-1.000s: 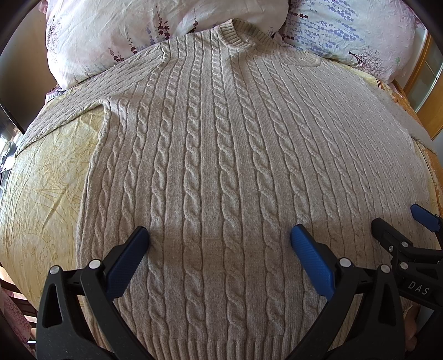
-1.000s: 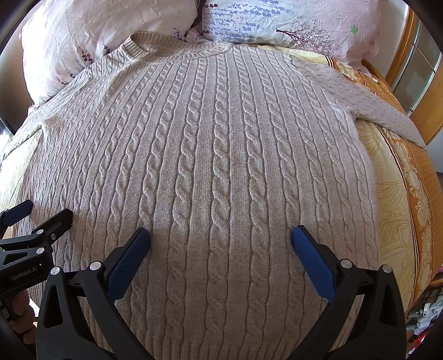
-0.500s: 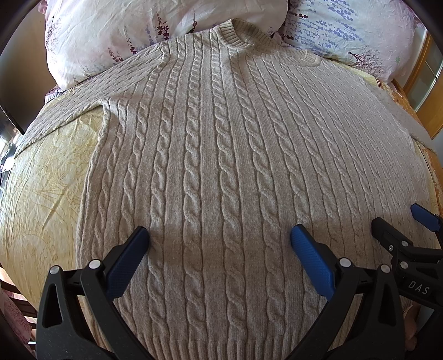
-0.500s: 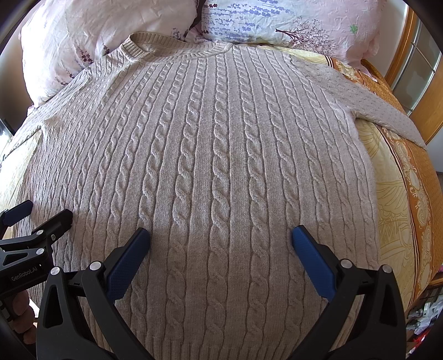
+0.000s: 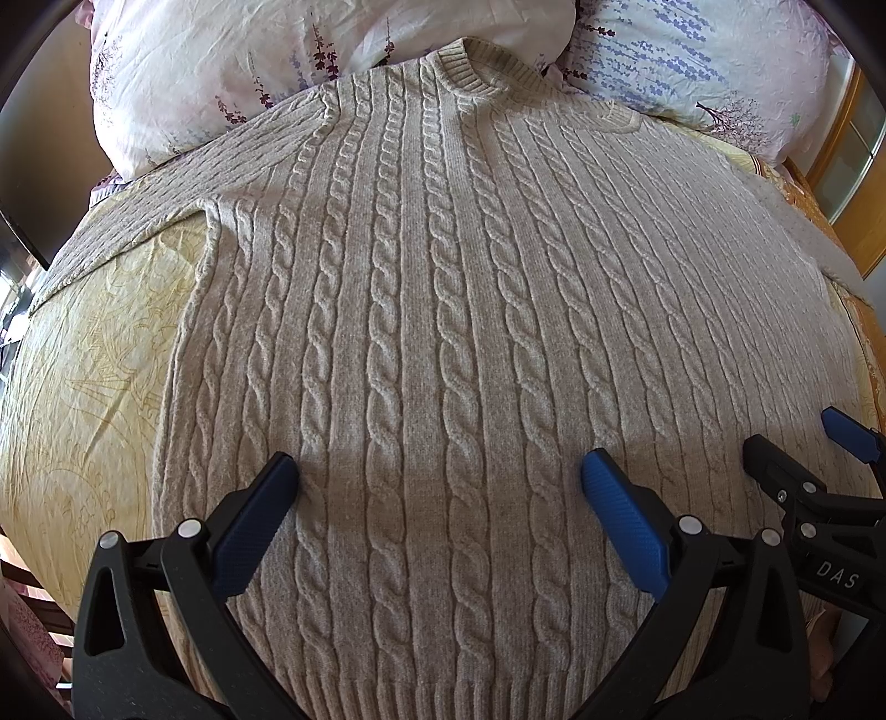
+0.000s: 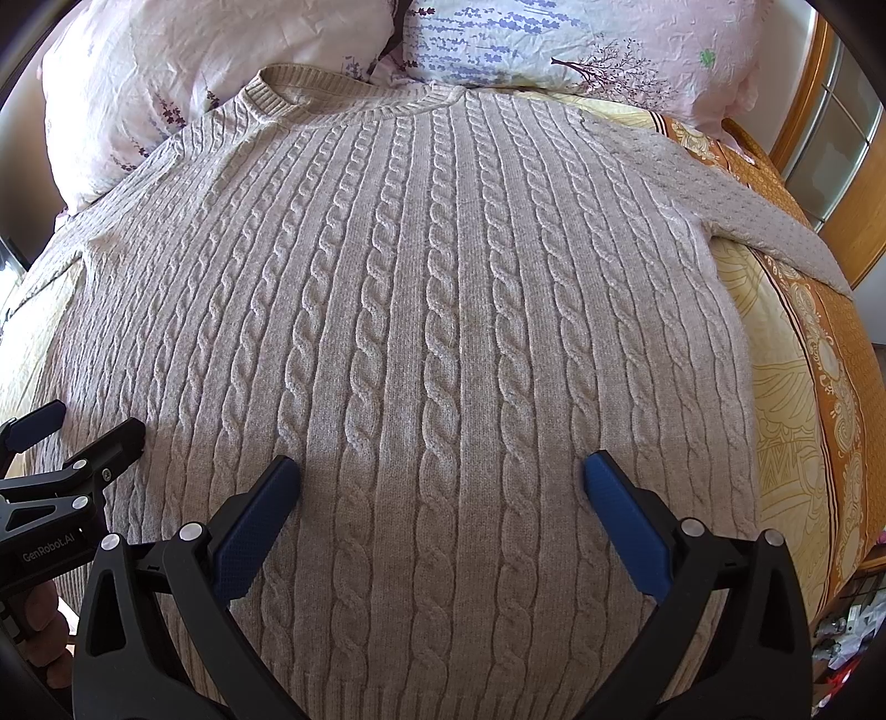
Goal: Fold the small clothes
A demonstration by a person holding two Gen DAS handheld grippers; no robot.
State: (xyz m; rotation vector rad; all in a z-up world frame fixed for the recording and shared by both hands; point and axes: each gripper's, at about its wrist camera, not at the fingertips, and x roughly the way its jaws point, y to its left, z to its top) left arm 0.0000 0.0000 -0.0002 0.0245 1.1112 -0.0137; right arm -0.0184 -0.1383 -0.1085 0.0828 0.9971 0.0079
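Above hem: both tools (image 5: 440,471) (image 6: 442,471) wide | sweater (image 5: 470,343) flat | bedspread (image 5: 83,360) margins seemingly bare

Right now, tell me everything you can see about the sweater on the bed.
The sweater is a beige cable-knit pullover, woolly-looking, with a ribbed crew collar and ribbed hem. It lies flat and unfolded on the yellow patterned bedspread, collar resting against the floral pillows, both sleeves spread outward, the right sleeve angling toward the bed's edge. The left hand-held gripper and right hand-held gripper hover open above its lower body; contact cannot be told.
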